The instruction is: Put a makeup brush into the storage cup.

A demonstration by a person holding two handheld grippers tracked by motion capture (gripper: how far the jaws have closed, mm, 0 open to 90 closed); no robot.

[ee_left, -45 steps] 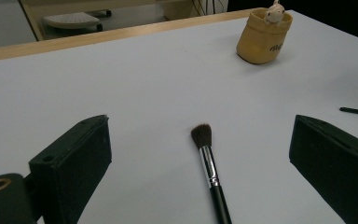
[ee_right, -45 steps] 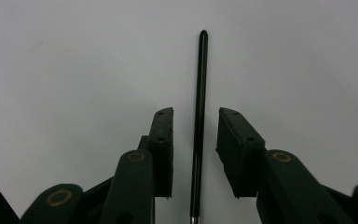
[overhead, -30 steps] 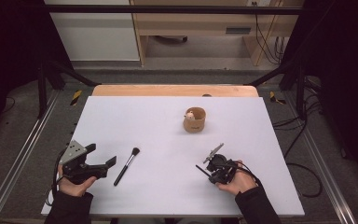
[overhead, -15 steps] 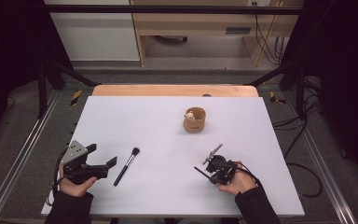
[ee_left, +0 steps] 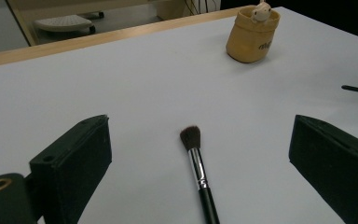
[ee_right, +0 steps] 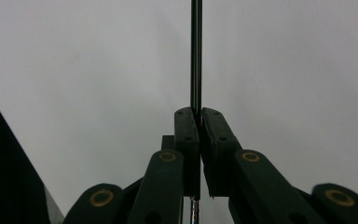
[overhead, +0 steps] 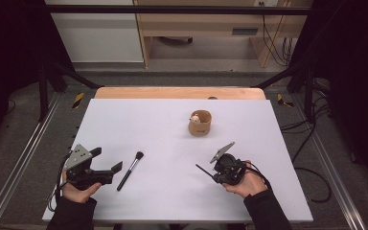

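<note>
A makeup brush [overhead: 130, 170] with a black handle and dark bristles lies on the white table [overhead: 172, 143], just right of my left gripper [overhead: 109, 159]. In the left gripper view the brush [ee_left: 196, 158] lies between the wide-open jaws of that gripper [ee_left: 200, 137], untouched. My right gripper [overhead: 215, 174] lies low over the table's front right, pointing left. It is shut on a thin black stick [ee_right: 196, 56], which runs straight out past the pads of the gripper [ee_right: 199, 116]. The stick's tip [overhead: 199, 167] reaches left over the table.
A small tan cup [overhead: 201, 123] with a pale little figure in it stands at the table's middle back. A wooden strip [overhead: 179, 93] edges the far side. Dark frame legs and cables flank the table.
</note>
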